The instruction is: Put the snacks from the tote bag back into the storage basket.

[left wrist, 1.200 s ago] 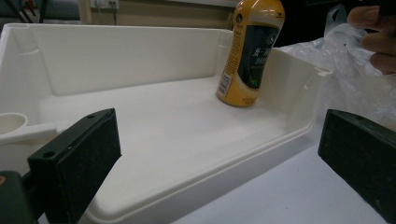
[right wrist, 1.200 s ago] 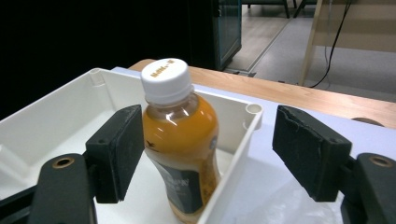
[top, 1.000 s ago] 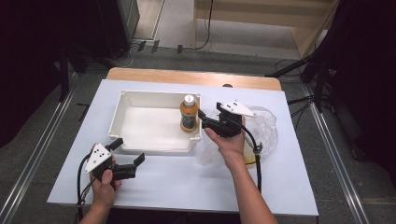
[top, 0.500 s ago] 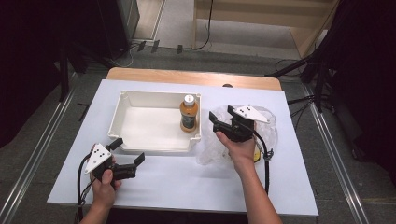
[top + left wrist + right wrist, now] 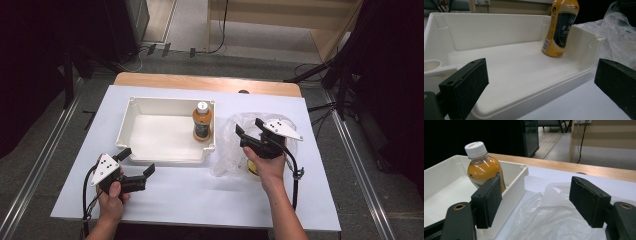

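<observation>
One bottle (image 5: 202, 121) stands in the tray (image 5: 131, 124), and we hover our right tongs (image 5: 248, 136), wide open and empty like the left tongs (image 5: 136, 163), over the bag (image 5: 231, 156) for more.

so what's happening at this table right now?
A person holds a gripper in each hand. A bottle of orange drink stands upright in the white bin. The right gripper hangs open and empty over a clear plastic bag beside the bin. The left gripper waits open at the bin's near edge.
</observation>
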The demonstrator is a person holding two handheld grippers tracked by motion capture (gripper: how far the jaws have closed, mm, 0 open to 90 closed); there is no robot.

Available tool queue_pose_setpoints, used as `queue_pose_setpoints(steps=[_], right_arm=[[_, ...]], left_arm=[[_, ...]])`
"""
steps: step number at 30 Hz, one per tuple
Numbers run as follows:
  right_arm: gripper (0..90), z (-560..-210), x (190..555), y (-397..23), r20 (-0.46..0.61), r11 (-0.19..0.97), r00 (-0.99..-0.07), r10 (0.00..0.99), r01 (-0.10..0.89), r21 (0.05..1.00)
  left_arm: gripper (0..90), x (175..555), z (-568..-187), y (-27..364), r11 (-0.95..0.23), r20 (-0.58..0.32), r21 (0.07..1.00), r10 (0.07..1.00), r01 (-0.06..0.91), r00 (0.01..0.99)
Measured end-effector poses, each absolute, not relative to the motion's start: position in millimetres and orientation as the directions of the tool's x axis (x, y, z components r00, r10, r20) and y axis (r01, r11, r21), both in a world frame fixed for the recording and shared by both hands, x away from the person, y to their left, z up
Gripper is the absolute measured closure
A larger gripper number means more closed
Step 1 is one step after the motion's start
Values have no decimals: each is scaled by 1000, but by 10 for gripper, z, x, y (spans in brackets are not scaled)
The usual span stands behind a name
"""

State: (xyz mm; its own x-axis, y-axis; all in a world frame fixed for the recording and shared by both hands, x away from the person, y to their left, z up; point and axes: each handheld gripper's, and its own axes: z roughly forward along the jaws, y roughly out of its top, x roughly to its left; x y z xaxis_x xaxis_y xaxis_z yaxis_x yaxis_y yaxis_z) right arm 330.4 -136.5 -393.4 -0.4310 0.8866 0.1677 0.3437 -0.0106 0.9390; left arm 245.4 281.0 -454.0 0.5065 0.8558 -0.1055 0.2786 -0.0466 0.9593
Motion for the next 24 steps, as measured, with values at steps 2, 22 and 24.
queue_pose_setpoints(steps=[2,22,24], right_arm=[[270,-3943,3285,-1409,170,-13,-428,888,345,939],[270,-4017,3128,-1798,163,-27,-380,910,337,941],[270,-4020,3111,-1827,165,-30,-378,911,338,941]], left_arm=[[0,2455,-4540,2809,-47,-105,959,856,278,506],[0,2451,-4540,2800,-48,-102,959,862,278,497],[0,2450,-4540,2801,-48,-101,959,862,279,497]])
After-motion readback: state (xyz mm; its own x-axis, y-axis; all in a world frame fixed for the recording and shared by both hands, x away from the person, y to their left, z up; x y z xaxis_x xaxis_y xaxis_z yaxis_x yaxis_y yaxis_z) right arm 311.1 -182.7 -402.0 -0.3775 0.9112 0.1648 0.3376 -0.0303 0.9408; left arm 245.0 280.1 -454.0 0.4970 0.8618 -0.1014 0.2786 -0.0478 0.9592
